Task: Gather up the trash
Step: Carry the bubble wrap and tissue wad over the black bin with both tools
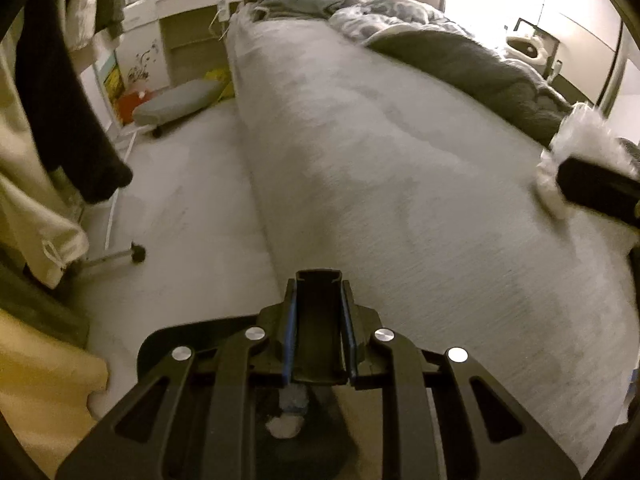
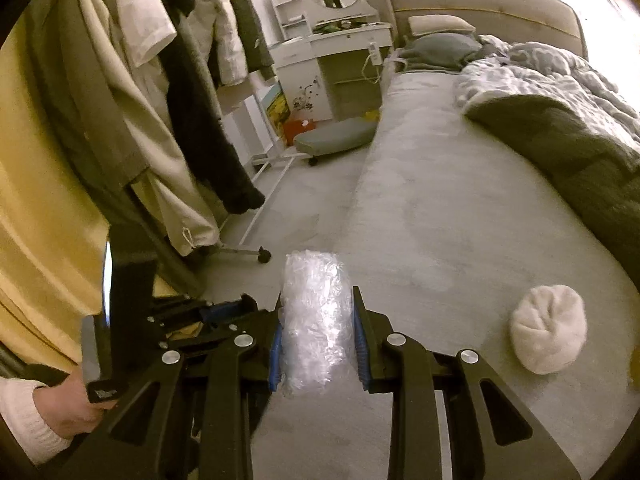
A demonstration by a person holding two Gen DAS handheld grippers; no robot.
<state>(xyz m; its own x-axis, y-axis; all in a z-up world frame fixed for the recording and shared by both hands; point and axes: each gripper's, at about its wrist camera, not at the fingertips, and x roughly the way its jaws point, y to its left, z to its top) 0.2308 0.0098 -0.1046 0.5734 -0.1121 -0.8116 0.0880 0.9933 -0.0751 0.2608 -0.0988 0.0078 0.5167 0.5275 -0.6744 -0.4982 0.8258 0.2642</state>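
Plastic wrap (image 2: 316, 320), crumpled and clear, stands clamped between the blue-lined fingers (image 2: 276, 354) of the right gripper (image 2: 318, 344), rising above their tips and filling the gap from pad to pad. From the left wrist view the same wad (image 1: 576, 136) shows as a pale blur at the far right edge, gripped by a dark finger over the bed. The left gripper (image 1: 319, 320) has its jaws drawn together around a dark channel-shaped piece (image 1: 319, 312) that sits between the blue pads; whether this is a held object or part of the tool cannot be told. Below its fingers a small whitish and bluish scrap (image 1: 290, 412) shows, blurred. In the right wrist view the left gripper (image 2: 192, 316) lies just to the left, carried by a hand (image 2: 76, 408) in a white knitted sleeve (image 2: 24, 412). On the grey bed cover (image 2: 440, 220), to the right of the right gripper and apart from it, rests a white crumpled ball (image 2: 548, 328). Farther off lie a dark blanket (image 2: 560, 144) and pillows (image 2: 440, 24); hanging clothes (image 2: 160, 80) fill the left side.
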